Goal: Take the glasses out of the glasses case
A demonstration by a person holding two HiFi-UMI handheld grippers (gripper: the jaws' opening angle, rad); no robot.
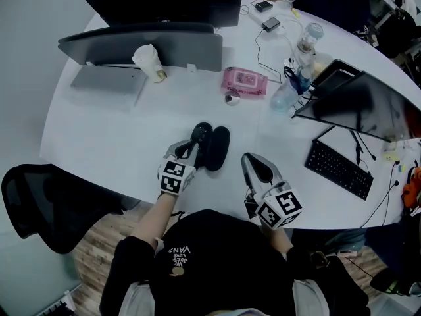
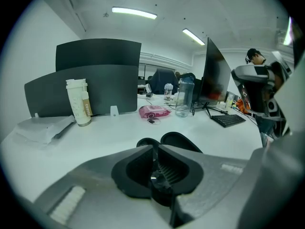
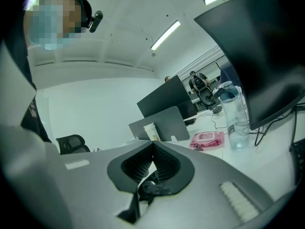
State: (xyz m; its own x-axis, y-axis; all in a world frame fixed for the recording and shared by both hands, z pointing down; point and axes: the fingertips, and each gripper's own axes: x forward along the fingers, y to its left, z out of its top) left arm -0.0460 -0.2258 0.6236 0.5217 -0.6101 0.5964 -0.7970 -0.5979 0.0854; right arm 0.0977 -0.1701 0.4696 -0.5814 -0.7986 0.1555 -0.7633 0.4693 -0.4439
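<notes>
A black glasses case (image 1: 216, 147) lies open on the white table (image 1: 118, 143), showing as two dark oval halves; I cannot make out glasses inside it. My left gripper (image 1: 190, 148) reaches the case's left half from the near side, its jaws shut with nothing between them. In the left gripper view the case (image 2: 177, 140) lies just beyond the closed tips of the left gripper (image 2: 155, 147). My right gripper (image 1: 249, 158) hovers to the right of the case, apart from it, also shut and empty. The right gripper (image 3: 153, 143) points up and away over the table.
A paper cup (image 1: 150, 63) and two dark monitors (image 1: 151, 45) stand at the back left. A pink wipes packet (image 1: 245, 80) and a water bottle (image 1: 306, 45) are behind the case. A keyboard (image 1: 339, 169) and tilted screen (image 1: 365, 107) sit right. A black chair (image 1: 39, 203) is at lower left.
</notes>
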